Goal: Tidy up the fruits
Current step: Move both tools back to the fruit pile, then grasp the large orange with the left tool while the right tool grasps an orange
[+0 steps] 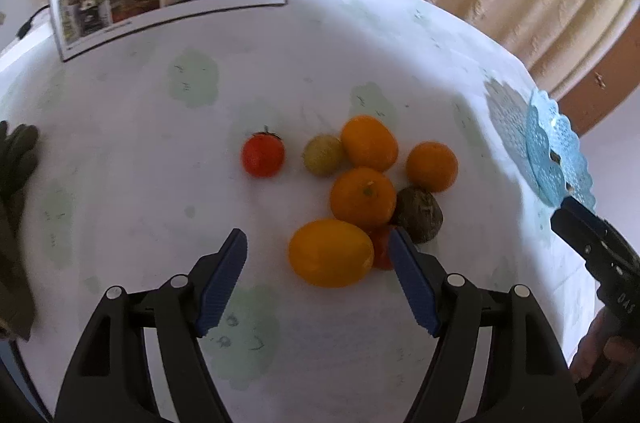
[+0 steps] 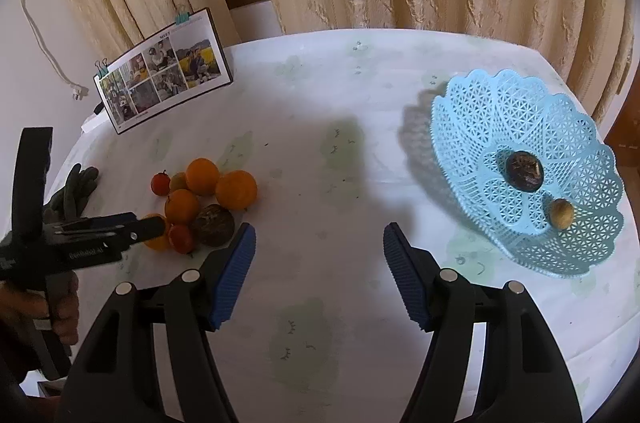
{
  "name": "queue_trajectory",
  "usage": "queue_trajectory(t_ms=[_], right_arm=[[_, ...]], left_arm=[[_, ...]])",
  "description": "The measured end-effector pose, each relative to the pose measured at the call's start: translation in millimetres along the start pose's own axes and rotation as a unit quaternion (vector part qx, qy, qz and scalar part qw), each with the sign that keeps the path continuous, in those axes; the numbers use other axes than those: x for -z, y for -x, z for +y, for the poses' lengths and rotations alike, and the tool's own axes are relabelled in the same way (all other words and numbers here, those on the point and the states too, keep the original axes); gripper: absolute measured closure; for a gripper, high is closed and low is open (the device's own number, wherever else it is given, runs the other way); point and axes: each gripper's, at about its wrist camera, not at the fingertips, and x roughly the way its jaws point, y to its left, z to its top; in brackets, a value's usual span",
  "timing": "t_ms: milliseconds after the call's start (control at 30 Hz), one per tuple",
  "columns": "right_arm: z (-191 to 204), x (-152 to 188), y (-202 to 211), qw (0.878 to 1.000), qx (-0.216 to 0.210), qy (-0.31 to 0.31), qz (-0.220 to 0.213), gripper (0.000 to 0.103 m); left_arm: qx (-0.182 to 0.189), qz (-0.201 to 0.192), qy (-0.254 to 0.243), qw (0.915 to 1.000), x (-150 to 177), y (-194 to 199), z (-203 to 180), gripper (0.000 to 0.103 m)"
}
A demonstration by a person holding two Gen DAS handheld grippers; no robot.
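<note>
Perforated glossy plastic basket (image 2: 524, 127)

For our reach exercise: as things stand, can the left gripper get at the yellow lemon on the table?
Probably yes. The left gripper is open and empty, and the lemon lies just ahead between its fingers. A tomato touches the lemon on the right and may get nudged.

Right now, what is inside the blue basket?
Inside the blue basket lie two fruits: a dark round fruit and a small yellowish fruit. Nothing is covered there.

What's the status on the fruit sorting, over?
Left gripper open above yellow fruit. Right gripper open, empty. Basket holds two fruits; pile waits. Nothing blocking.
</note>
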Motion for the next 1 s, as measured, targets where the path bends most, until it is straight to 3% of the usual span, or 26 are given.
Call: queue_trajectory(t_ms=[200,433,767,1000], right_arm=[[5.1,-2.5,-8.7,1.0,-0.002,-0.01,0.01,0.035],[20.0,-17.0,-29.1,1.0,-0.022,-0.015,0.014,0.035],[53.7,-40.6,-73.1,0.998,-0.06,0.002,0.032,0.037],[61.7,-42.8,-107.2,0.995,-0.074,0.005,0.069,0.056]], left_arm=[[0.038,-0.004,-0.019,0.9991,-1.6,-1.8,2.7,0.058],[0.058,0.005,-0.032,0.9978,1.6,2.2,5.8,0.058],[0.054,0.001,-0.022,0.9983,6.1,22.3,20.5,0.058],[0.052,-0.011,-0.015,0.9985,6.6,38.2,24.2,0.058]])
